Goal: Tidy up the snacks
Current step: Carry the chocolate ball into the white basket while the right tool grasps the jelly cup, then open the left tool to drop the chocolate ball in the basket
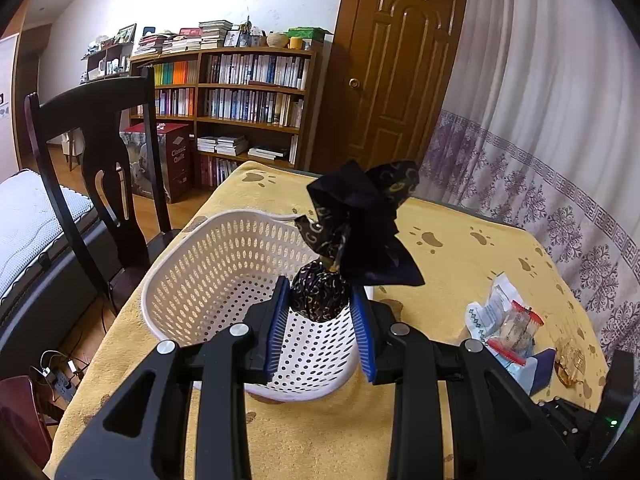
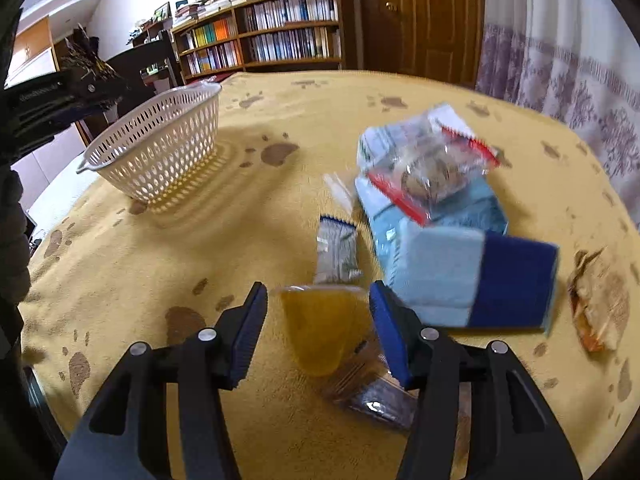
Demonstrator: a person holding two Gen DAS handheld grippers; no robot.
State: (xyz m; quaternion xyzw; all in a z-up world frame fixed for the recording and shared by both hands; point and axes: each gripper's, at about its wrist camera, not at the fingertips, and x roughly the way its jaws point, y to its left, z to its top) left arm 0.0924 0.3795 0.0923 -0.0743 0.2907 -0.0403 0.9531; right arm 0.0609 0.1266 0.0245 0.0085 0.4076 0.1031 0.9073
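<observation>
**Dropping the first sweet into the basket**

Hovering over the white basket [image 1: 224, 280], the left gripper [image 1: 320, 320] pinches a dark foil-wrapped chocolate [image 1: 320, 294] above its empty floor. Releasing it there looks like the next move. The right gripper [image 2: 318, 332] hangs spread around a yellow jelly cup [image 2: 320, 326] on the yellow cloth [image 2: 160, 260], beside the remaining packets; closing squarely on it seems next.
</observation>
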